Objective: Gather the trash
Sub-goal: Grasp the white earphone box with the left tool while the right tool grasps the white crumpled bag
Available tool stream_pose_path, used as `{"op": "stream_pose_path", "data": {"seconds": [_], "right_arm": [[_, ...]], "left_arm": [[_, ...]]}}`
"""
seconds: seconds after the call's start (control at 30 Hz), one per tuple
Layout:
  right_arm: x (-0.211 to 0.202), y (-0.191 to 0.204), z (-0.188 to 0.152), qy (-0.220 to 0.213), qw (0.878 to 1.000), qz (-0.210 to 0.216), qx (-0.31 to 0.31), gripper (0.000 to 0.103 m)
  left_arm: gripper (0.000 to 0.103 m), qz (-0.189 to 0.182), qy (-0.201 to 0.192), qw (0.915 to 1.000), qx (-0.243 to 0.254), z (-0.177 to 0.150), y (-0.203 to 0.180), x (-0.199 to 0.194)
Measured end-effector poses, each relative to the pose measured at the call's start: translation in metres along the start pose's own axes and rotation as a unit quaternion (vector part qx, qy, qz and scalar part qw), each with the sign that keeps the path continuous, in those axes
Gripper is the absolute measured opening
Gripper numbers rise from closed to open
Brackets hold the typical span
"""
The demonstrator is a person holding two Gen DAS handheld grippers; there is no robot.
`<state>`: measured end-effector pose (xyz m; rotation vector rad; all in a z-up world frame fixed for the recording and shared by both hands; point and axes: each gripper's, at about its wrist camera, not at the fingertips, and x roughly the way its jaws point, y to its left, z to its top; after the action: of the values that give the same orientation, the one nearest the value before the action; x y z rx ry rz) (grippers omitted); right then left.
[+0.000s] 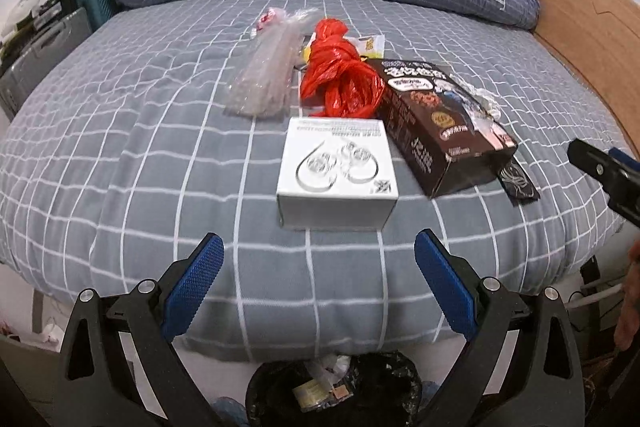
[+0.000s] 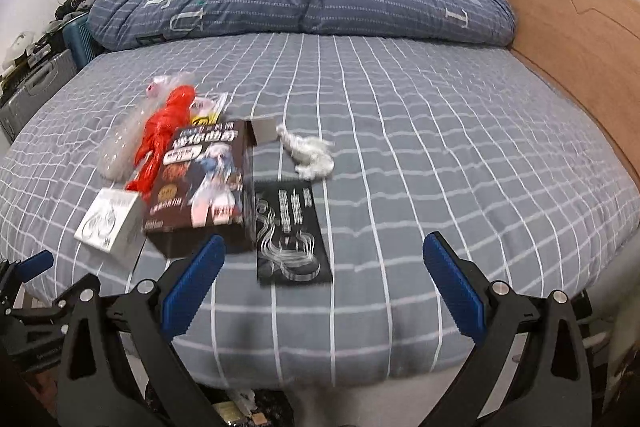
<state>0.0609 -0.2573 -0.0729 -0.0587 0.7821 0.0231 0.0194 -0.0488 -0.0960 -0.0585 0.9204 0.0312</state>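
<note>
- a bed [image 1: 120, 147] covered in a grey sheet with a white grid fills both views; the trash lies in a cluster on it, near the front edge.
- farthest left in the cluster is a crumpled clear plastic bag [image 1: 266, 67].
- just right of it lies a twisted red plastic bag [image 1: 340, 75], its near end touching a white box [image 1: 338, 167] printed with a looping outline.
- right of the white box, a dark brown snack box [image 1: 444, 123] lies flat, its open flap at the far end.
- a black flat packet [image 2: 292, 231] lies beside the snack box on its right, with a wad of white crumpled wrap [image 2: 312, 155] just beyond it.
- the left gripper [image 1: 318, 267] hovers in front of the white box, blue-padded jaws spread wide, nothing between them.
- below it, a bin lined with a black bag [image 1: 336, 391] stands on the floor against the bed, already holding scraps.
- the right gripper [image 2: 324, 267] hovers before the black packet, jaws likewise released and empty.
- a folded blue quilt [image 2: 300, 7] lies across the far end.
</note>
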Motion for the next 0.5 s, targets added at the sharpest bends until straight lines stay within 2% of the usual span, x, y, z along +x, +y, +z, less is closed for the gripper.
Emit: {"op": "stream_pose_path", "data": {"seconds": [0.2,0.5], "right_arm": [[0.025,-0.004,0.023,0.001,1.000,0.001,-0.005,0.095],[0.083,-0.008,0.052,0.029,1.000,0.000,-0.006,0.095]], "left_arm": [[0.095,0.003,0.005,1.0000,0.005,0.014,-0.007,0.013],[0.094,-0.003,0.016,0.9998,0.010,0.031,-0.013,0.032]]}}
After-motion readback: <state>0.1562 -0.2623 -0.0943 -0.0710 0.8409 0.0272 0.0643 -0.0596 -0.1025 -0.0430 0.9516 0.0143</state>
